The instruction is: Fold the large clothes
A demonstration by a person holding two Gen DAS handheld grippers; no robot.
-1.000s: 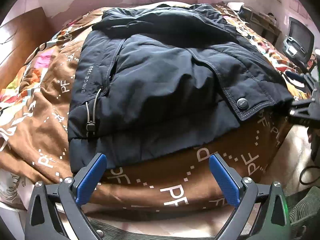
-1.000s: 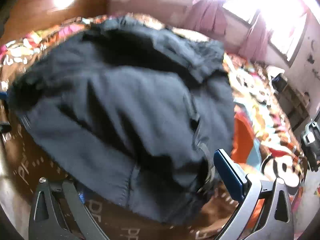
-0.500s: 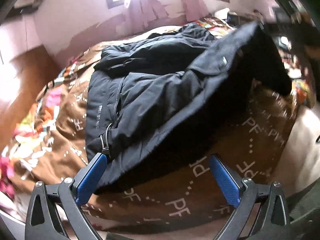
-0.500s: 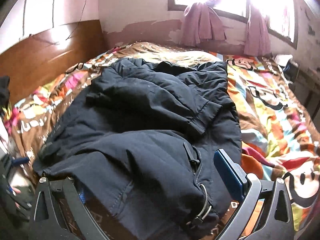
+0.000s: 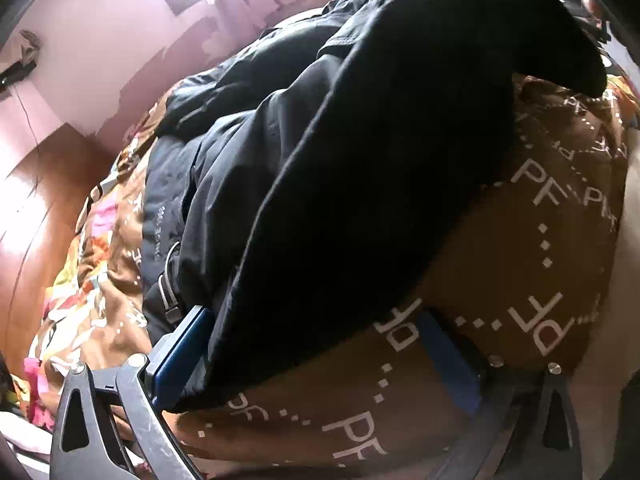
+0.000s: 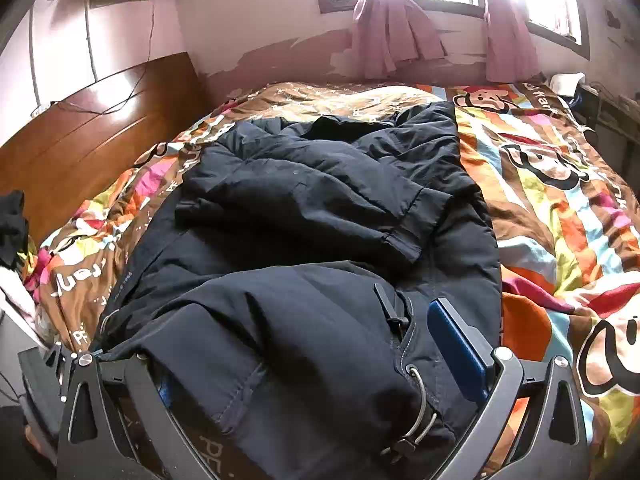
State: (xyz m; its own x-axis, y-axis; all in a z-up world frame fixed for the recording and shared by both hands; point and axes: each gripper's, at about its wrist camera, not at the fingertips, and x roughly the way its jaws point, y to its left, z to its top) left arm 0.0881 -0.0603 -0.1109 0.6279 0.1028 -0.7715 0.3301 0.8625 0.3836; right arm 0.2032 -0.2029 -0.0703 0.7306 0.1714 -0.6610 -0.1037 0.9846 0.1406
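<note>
A large dark navy padded jacket [image 6: 320,240] lies spread on the bed, with one sleeve folded across its chest. Its lower hem is bunched across my right gripper [image 6: 312,364], whose jaws stand wide. The fabric fills the gap and covers the left finger; the right blue pad [image 6: 456,344] shows bare. In the left wrist view the jacket [image 5: 340,200] has its right hem corner raised high toward the top right. My left gripper [image 5: 316,360] is open at the near hem. The hem's edge rests on its left pad [image 5: 180,356].
The brown "PF" bedspread [image 5: 520,260] with bright cartoon stripes [image 6: 560,200] covers the whole bed. A wooden headboard [image 6: 80,140] runs along the left. Pink curtains [image 6: 396,40] hang under a bright window at the back. A dark garment [image 6: 12,228] lies at the left edge.
The jacket's right hem corner has risen off the bed with my right gripper. My left gripper has moved in to the near hem, which now lies over its left finger.
</note>
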